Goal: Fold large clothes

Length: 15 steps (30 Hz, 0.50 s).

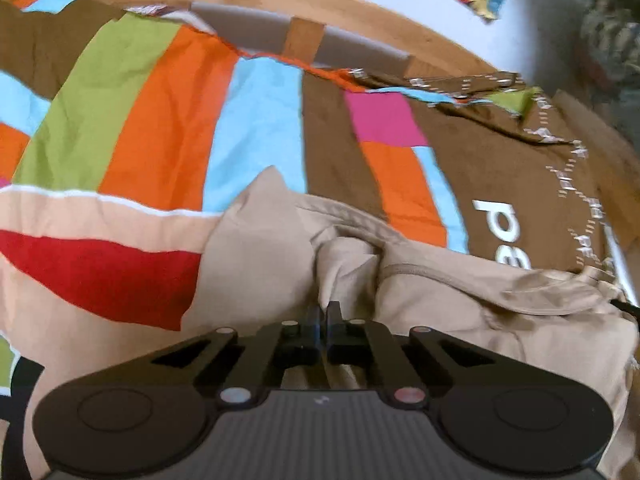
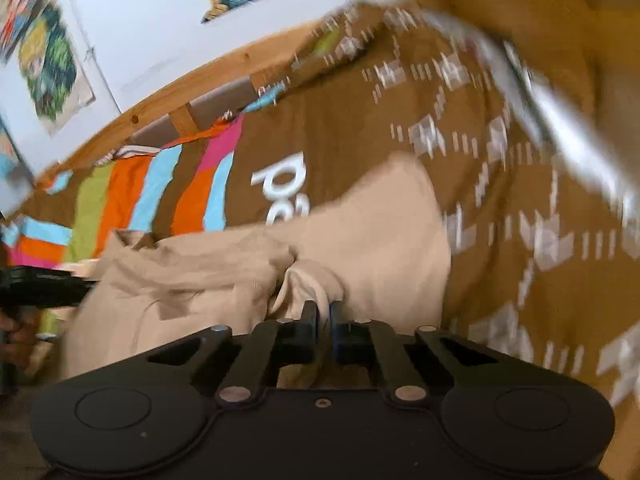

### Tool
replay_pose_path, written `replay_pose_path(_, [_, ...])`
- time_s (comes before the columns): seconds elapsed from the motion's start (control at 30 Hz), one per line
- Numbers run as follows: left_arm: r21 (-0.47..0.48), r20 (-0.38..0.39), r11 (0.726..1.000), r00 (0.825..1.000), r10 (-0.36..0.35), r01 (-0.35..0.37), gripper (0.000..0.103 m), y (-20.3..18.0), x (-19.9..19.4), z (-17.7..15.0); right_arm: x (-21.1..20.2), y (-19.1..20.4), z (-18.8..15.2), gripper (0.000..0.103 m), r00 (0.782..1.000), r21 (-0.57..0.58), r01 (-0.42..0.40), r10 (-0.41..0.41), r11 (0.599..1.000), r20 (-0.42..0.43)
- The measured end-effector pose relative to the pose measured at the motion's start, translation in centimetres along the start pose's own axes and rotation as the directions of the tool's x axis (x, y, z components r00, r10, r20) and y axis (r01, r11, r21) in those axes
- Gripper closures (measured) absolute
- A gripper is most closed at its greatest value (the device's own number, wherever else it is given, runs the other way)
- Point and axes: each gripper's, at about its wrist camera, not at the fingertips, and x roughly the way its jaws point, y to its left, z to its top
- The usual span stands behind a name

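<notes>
Soft, matte beige garment [image 1: 440, 300] lies bunched and creased on the bed, over a cotton cover [image 1: 168, 120] of flat colour blocks: brown, orange, sky blue, lime, pink. Left tongs [image 1: 322, 312] are pressed together, pinching a gathered fold of the beige cloth at 12 o'clock from the black linkage. Right tongs [image 2: 324, 312] likewise clamp a puckered fold of the garment [image 2: 360, 232]. Left view alone shows a red patch [image 1: 112, 276] at 9 o'clock (with a white piping line above it). Right view alone shows wall pictures [image 2: 48, 56] at 10 o'clock. Garment's long axis runs roughly 9 to 3; which end is which, I cannot tell.
</notes>
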Motion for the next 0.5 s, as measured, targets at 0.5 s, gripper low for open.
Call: replay_pose_path(0.5, [0.074, 0.181, 0.993, 0.978, -0.102, 0.090, 0.078, 0.2, -8.1, -1.7, -2.7, 2.7, -1.3, 0.067, 0.971, -0.219, 0.208, -0.175, 0.953, 0.163])
